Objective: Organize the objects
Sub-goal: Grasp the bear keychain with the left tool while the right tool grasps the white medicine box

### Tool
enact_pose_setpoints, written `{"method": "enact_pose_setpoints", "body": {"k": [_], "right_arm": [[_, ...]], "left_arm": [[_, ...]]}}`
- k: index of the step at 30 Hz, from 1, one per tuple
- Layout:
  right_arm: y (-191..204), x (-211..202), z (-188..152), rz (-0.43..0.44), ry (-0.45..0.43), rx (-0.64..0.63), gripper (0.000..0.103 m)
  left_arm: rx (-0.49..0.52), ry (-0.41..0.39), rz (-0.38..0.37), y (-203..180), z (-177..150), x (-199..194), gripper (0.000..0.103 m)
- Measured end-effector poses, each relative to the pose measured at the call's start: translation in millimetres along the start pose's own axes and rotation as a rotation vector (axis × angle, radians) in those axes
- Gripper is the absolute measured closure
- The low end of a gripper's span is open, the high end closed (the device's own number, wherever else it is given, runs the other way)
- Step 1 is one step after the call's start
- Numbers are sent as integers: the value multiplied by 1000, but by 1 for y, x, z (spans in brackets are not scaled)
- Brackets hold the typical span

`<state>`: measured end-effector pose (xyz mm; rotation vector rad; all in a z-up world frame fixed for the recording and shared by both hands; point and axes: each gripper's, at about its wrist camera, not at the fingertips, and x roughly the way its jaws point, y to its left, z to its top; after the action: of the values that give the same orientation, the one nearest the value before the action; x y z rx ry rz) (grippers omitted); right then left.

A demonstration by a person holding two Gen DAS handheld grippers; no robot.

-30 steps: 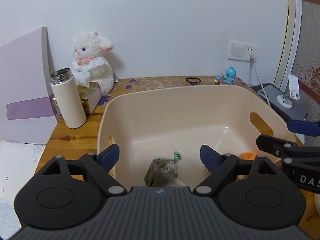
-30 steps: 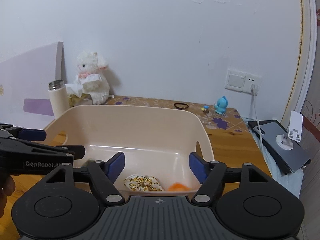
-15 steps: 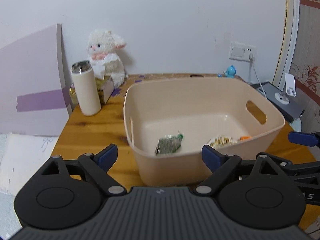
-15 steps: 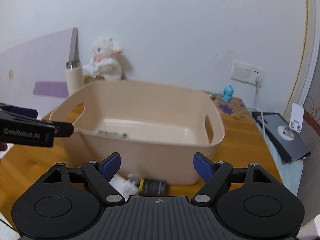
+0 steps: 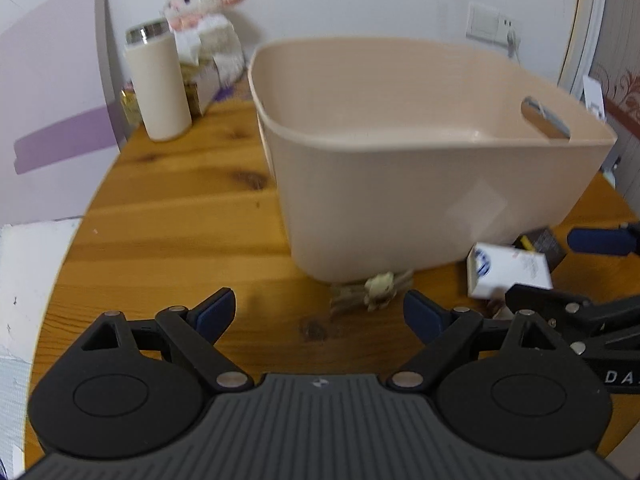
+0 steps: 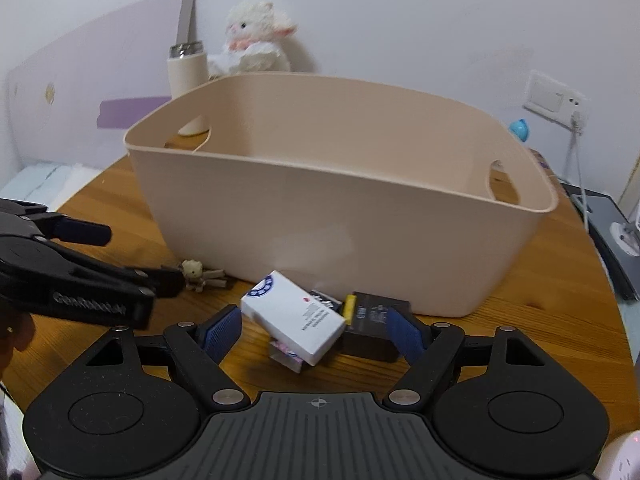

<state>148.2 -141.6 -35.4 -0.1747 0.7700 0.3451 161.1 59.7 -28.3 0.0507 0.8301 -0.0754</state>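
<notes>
A beige plastic bin (image 6: pixel 344 216) sits on a wooden table (image 5: pixel 172 216), w/ small items scattered along its near wall. The right gripper (image 6: pixel 318 330) is low over the tabletop, jaws wide apart and holding nothing; a white box w/ a blue round logo (image 6: pixel 294 318) lies tilted between its blue pads, resting on a small pink-and-white packet (image 6: pixel 286 356) and leaning toward a black box w/ a yellow end (image 6: pixel 374 314), which is beside the right pad. Whether either pad touches the boxes can't be told. The left gripper (image 5: pixel 320 314) is also spread open and empty; a tiny beige bear figure (image 5: pixel 378 286) lies just ahead of its tips, nearer the right pad, at the foot of the bin wall. In the right wrist view the same bear (image 6: pixel 194 272) lies just past the tip of the left tool's finger, apart from the box pile.

Hard to see: the bin's inside floor is hidden by its near wall in both views, so contents can't be made out. Print on the boxes is too blurred to read. The packet is mostly covered by the white box. In the left wrist view the white box (image 5: pixel 508 270) is partly blocked by the right tool's finger, and the black box (image 5: pixel 542 242) shows only a corner. Behind the bin stand a cream tumbler (image 5: pixel 158 84) and a white plush lamb (image 5: pixel 204 4); a wall socket (image 6: pixel 556 100) and a blue figurine (image 6: pixel 520 128) sit at far right, the figurine half cut off by the bin rim.
</notes>
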Motion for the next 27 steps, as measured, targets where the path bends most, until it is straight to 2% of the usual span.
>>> {"method": "enact_pose_setpoints", "body": {"k": [6,14,16,18,19,20,21,25,27], "right_arm": [[8,14,0,-19,19,-58,25],[10,17,3,-4,21,-141,40],[10,17,3,2,24,-145,42],[10,16,4,2,28,-143,52],[10,15,4,4,31,-142,58],[10,15,5,11,37,-139,63],[10,15,4,22,49,-134,62],[14,13,-2,17,55,-146,74],[13,11,-4,20,54,-134,75]], "left_arm": [[-13,22,-42,4,-2,20,11],[-4,32,-69,-1,4,35,15],[12,22,-72,-4,3,33,24],[35,17,-76,-9,3,30,38],[45,18,-70,-11,3,30,41],[56,19,-56,-14,2,29,49],[56,22,-67,-15,3,27,58],[43,33,-71,-17,2,25,59],[41,31,-69,-16,0,23,59]]}}
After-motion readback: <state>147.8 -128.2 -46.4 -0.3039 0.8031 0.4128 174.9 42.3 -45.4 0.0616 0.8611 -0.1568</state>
